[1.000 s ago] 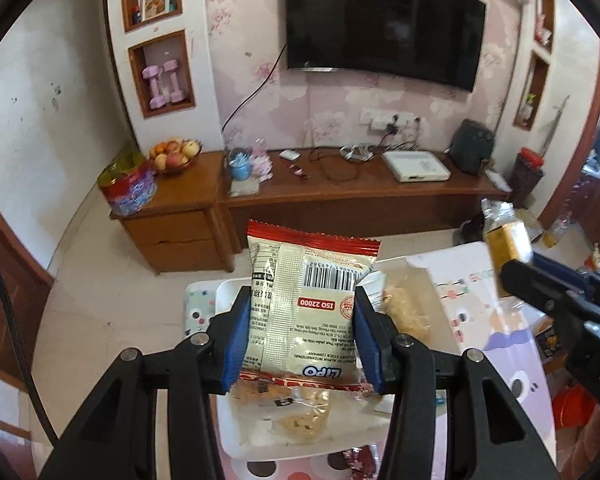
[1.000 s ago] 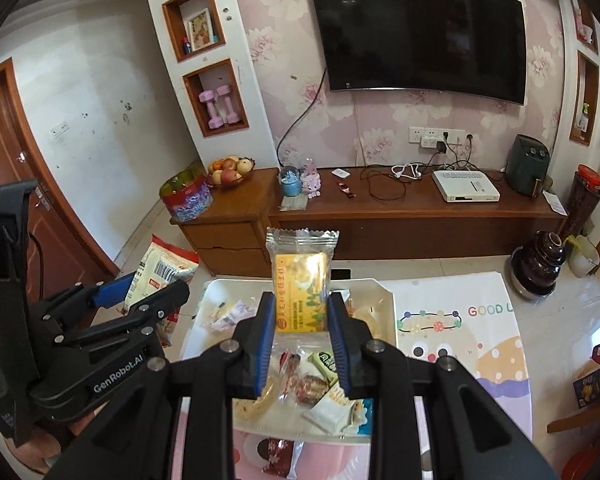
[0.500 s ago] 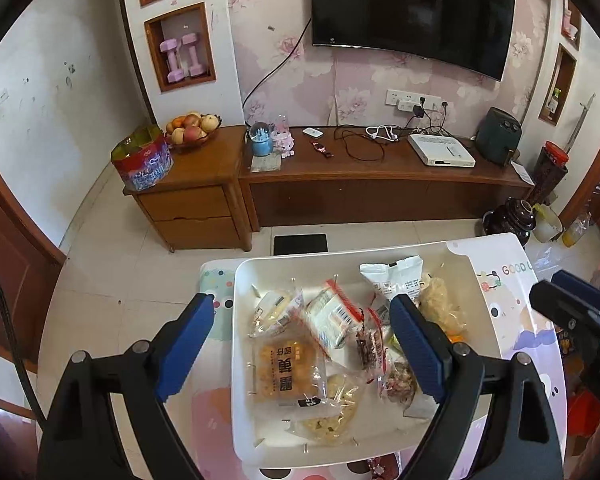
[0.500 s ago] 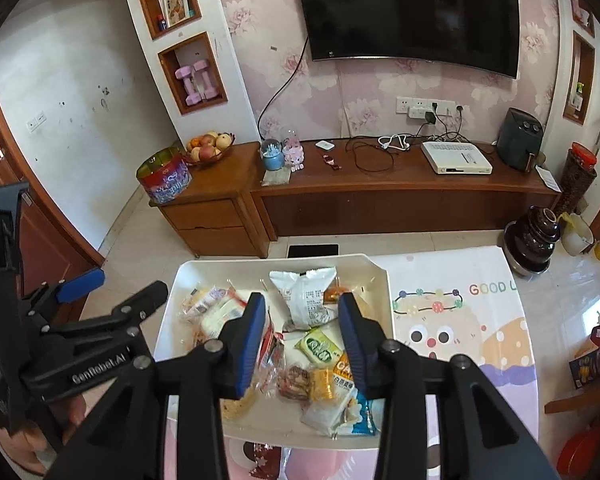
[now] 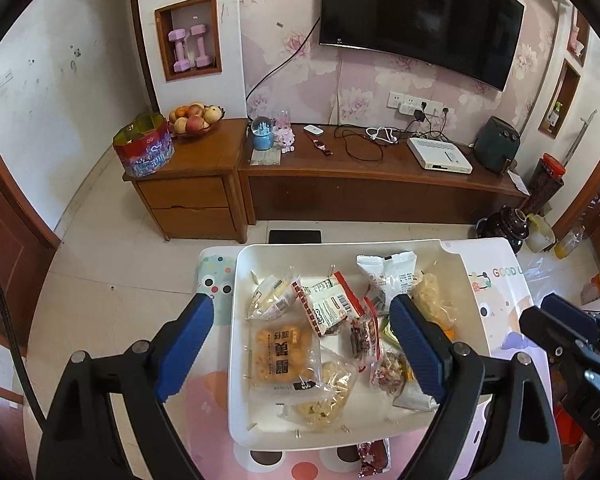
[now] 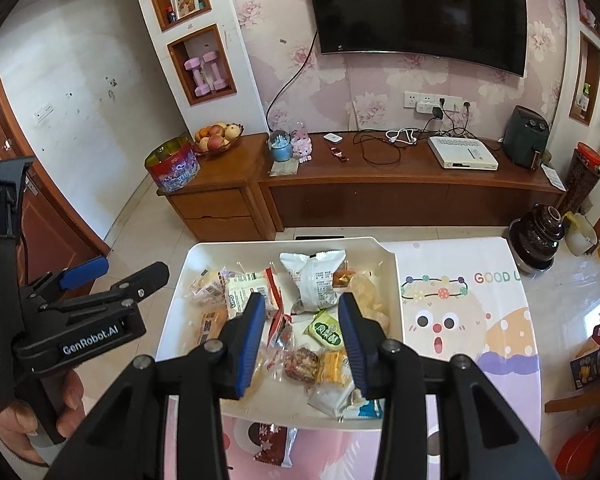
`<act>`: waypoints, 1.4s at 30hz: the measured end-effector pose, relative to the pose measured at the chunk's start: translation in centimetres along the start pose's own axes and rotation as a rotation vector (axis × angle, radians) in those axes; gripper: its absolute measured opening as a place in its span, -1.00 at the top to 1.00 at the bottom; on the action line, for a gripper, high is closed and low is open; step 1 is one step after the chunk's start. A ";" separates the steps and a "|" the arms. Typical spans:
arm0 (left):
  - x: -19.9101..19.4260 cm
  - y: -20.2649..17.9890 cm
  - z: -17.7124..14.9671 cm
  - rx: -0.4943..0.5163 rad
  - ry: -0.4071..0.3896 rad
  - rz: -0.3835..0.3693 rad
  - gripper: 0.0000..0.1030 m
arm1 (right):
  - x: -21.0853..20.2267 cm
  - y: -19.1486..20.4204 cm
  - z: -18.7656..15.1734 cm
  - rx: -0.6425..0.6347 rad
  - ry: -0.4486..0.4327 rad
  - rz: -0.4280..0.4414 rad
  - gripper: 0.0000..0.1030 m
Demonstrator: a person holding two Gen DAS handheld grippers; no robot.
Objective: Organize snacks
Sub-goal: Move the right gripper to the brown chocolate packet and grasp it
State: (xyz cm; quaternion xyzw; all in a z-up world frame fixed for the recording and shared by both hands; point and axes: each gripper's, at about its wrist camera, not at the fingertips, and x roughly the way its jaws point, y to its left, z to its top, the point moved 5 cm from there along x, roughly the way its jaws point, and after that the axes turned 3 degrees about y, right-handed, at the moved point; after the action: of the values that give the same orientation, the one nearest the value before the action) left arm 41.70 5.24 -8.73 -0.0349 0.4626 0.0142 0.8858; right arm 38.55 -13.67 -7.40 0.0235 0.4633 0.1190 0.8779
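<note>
Left wrist view: the left gripper (image 5: 300, 344) hangs with fingers spread wide, holding nothing, over the white tray (image 5: 236, 344) of snack packets (image 5: 328, 308) on the table (image 5: 496, 304); right wrist view: the right gripper (image 6: 302, 330) stands partly open, empty, above the same tray (image 6: 172, 320)

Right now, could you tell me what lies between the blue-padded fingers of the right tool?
In the right wrist view, the right tool stands open over the white plastic bin; a green packet and a red-edged clear wrapper lie between its fingers, ungripped.
</note>
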 end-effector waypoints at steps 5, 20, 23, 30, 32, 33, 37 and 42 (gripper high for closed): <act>-0.9 0.1 -0.8 -0.009 -0.009 -0.008 -0.73 | -0.5 0.4 -1.1 -0.012 0.007 0.006 0.25; -3.3 0.7 -6.0 -0.037 -0.052 -0.003 -0.73 | -1.0 2.2 -6.9 -0.025 0.063 0.051 0.25; -3.4 1.1 -7.8 -0.043 -0.050 0.008 -0.73 | -0.5 2.5 -8.5 -0.021 0.083 0.053 0.25; -1.6 2.6 -12.7 -0.085 0.020 0.020 -0.73 | 1.6 3.0 -12.3 -0.010 0.167 0.055 0.25; -0.7 3.1 -14.3 -0.099 0.049 0.030 -0.73 | 2.6 3.3 -13.6 -0.018 0.194 0.046 0.25; -0.1 3.4 -15.1 -0.108 0.066 0.032 -0.73 | 3.1 3.5 -14.2 -0.021 0.209 0.043 0.25; 2.1 4.1 -17.8 -0.134 0.120 0.043 -0.73 | 5.7 3.9 -16.7 -0.019 0.272 0.043 0.25; 4.5 5.0 -20.8 -0.156 0.160 0.052 -0.73 | 8.9 4.0 -19.3 -0.004 0.347 0.039 0.25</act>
State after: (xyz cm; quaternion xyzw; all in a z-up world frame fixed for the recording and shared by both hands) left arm 26.97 8.61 -24.48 -0.0928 0.5299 0.0701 0.8401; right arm 26.83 -9.06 -24.98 0.0100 0.6072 0.1392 0.7822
